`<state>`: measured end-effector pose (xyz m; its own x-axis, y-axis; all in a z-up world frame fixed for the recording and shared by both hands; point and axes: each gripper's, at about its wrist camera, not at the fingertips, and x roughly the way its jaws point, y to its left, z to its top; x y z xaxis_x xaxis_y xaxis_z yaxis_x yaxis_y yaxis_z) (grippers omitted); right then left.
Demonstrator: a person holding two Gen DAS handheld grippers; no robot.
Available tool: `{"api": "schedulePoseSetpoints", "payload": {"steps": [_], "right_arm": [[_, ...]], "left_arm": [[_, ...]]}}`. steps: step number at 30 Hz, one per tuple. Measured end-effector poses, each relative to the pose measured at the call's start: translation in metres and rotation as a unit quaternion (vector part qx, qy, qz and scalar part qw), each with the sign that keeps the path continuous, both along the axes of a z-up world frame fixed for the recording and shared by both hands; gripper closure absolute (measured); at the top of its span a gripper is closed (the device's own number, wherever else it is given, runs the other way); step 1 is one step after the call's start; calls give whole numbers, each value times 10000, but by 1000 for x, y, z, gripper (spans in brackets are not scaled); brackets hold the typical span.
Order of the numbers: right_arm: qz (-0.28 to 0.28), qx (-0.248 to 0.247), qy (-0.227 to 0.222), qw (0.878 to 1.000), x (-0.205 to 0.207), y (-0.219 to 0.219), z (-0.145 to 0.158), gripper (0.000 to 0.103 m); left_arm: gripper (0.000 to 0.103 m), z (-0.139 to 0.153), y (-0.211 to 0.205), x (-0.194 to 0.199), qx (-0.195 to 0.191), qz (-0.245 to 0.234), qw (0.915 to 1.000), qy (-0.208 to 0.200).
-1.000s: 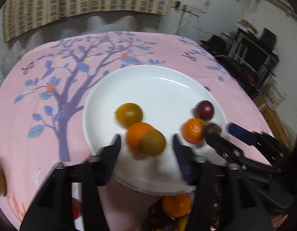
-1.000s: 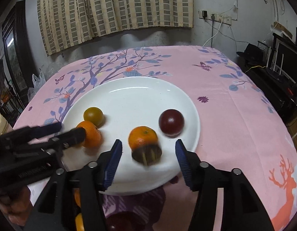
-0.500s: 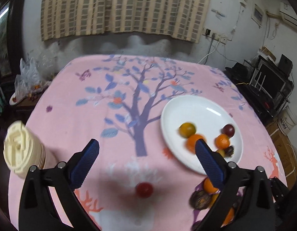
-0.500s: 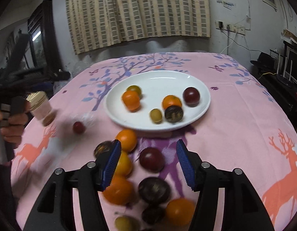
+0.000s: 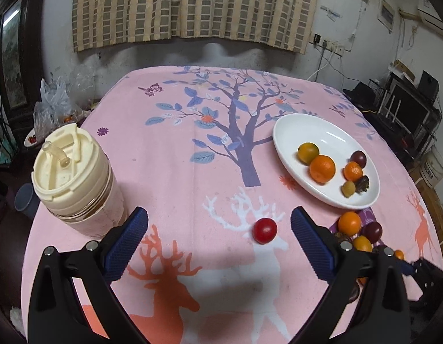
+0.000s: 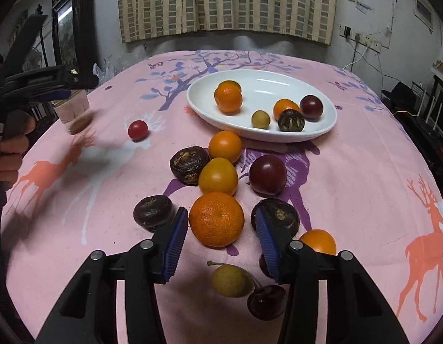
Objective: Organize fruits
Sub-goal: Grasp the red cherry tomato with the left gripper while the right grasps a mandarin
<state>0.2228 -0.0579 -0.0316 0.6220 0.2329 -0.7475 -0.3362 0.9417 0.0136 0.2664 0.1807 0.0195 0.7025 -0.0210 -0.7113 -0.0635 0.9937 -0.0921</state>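
Note:
A white plate (image 5: 287, 140) (image 6: 250, 86) on the pink tablecloth holds several small fruits. A red cherry tomato (image 5: 264, 230) (image 6: 138, 130) lies alone on the cloth. My left gripper (image 5: 218, 235) is open and empty, with the tomato just ahead between its fingers. A pile of loose fruits lies in front of the plate. My right gripper (image 6: 221, 235) is open, its fingers either side of a large orange (image 6: 216, 219) in that pile, not closed on it.
A cream lidded cup (image 5: 75, 180) stands at the left of the table. Dark plums (image 6: 267, 175), dark round fruits (image 6: 152, 212) and a yellow fruit (image 6: 231, 281) crowd the near pile. Furniture stands beyond the table's right edge.
Both grippers have pulled back from the plate, leaving fruits on it. The left one now faces the red tomato; the right one has dropped low around the large orange.

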Motion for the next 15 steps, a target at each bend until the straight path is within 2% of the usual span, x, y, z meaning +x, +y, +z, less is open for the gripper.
{"api": "schedulePoseSetpoints", "payload": {"steps": [2,6,8,11,12,15], "right_arm": [[95,-30,215,9997,6,4,-7,56],[67,-44,512,9987,19,6,-16,54],[19,80,608,9981,22,3,-18,59],[-11,399,637,9972,21,-5,-17,61],[-58,684,639,9956,21,-11,-15,61],[-208,1076,464,9929,19,-20,-9,61]], "left_arm": [[5,5,2,-8,-22,-77,9999,-129],[5,9,10,-19,-129,-77,9996,-224],[5,7,16,-21,-198,-53,9996,-189],[5,2,20,-19,-282,-5,9995,-137],[5,-2,18,-16,-316,-8,9995,-87],[7,-18,3,-6,-293,-208,9993,108]]}}
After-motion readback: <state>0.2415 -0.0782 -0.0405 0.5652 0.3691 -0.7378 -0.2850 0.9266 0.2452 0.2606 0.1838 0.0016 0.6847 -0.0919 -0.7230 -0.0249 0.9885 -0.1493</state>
